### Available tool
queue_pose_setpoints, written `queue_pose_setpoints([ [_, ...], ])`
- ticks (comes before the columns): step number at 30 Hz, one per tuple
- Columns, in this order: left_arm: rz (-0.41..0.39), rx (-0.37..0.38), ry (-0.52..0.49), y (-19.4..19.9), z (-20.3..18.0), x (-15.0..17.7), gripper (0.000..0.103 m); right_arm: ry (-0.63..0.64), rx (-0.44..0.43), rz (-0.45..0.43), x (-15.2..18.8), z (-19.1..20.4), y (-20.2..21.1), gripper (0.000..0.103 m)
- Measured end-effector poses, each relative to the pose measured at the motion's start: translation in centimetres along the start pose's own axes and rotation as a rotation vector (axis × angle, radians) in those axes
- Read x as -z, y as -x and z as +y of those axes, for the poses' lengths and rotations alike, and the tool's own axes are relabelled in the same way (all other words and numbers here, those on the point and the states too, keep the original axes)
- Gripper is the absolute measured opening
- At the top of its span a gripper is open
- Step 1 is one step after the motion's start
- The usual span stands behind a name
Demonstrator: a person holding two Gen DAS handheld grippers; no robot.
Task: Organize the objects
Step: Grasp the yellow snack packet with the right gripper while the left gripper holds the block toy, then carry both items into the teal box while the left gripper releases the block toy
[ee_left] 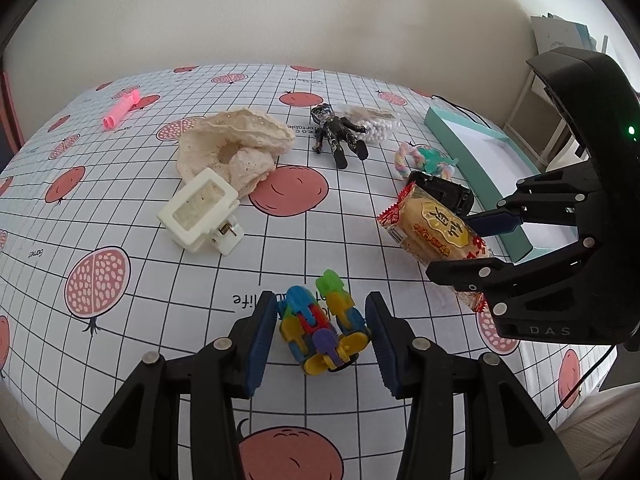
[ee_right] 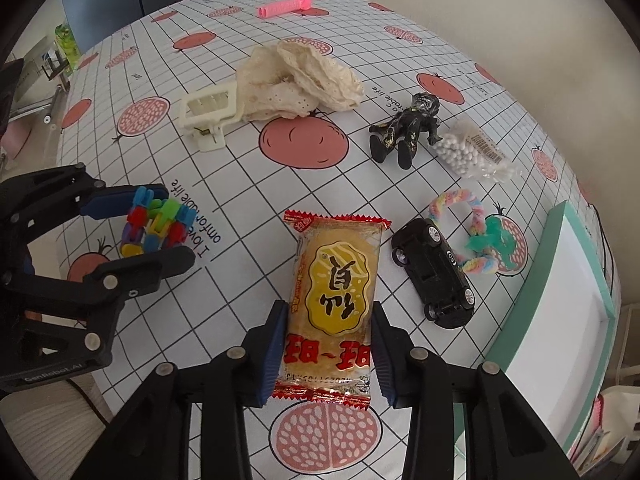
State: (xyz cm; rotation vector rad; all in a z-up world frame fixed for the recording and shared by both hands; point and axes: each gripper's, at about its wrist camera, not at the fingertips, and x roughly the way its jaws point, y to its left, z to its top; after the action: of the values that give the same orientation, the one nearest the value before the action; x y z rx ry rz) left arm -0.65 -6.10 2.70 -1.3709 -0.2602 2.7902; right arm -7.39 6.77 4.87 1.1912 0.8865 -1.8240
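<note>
Between the right gripper's (ee_right: 326, 354) pads sits a clamped snack packet (ee_right: 334, 304); a toy car (ee_right: 436, 272) lies just beside, while the left gripper (ee_left: 322, 344) brackets colourful blocks (ee_left: 322, 328), contact unclear.

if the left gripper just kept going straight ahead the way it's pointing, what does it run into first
The left gripper already straddles the colourful block toy, so that comes first. Beyond it lies open tablecloth; the dark figurine sits roughly in line, though depth is unclear.

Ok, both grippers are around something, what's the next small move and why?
Probably close the left gripper on the colourful block toy: its pads bracket the toy with gaps showing, while the right gripper already pinches the snack packet.
</note>
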Motion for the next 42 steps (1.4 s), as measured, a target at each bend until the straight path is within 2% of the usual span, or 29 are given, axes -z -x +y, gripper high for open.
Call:
queue_pose_setpoints([
  [7, -0.019, -0.010, -0.004, 1.3, -0.4, -1.4, 0.047, -0.024, 0.011, -0.047, 0.1, -0.9, 2.1, 0.042],
  [13, -0.068, 0.001, -0.025, 3.1, -1.7, -4.9, 0.047, -0.086, 0.059, -0.097, -0.1, -3.6, 5.3, 0.042],
  [19, -0.086, 0.030, -0.065, 4.2, -4.9, -9.5, 0.047, -0.216, 0.112, -0.100, 0.1, -8.3, 7.2, 0.042],
  [23, -0.076, 0.083, -0.110, 4.3, -8.0, -11.8, 0.047, -0.305, 0.137, -0.099, 1.0, -11.0, 7.4, 0.042],
  [28, -0.027, 0.123, -0.124, 3.2, -11.7, -14.1, 0.047, -0.401, 0.171, -0.094, 3.4, -14.0, 7.2, 0.042],
  [32, -0.002, 0.114, -0.145, 2.0, -14.9, -15.0, 0.047, -0.478, 0.195, -0.095, 6.0, -16.2, 7.0, 0.042],
  [37, 0.057, 0.104, -0.159, -0.3, -18.8, -15.1, 0.047, -0.591, 0.207, -0.075, 10.1, -19.1, 6.5, 0.042],
  [42, 0.055, 0.091, -0.179, -2.3, -22.0, -14.2, 0.047, -0.671, 0.239, -0.065, 14.0, -21.5, 6.4, 0.042],
])
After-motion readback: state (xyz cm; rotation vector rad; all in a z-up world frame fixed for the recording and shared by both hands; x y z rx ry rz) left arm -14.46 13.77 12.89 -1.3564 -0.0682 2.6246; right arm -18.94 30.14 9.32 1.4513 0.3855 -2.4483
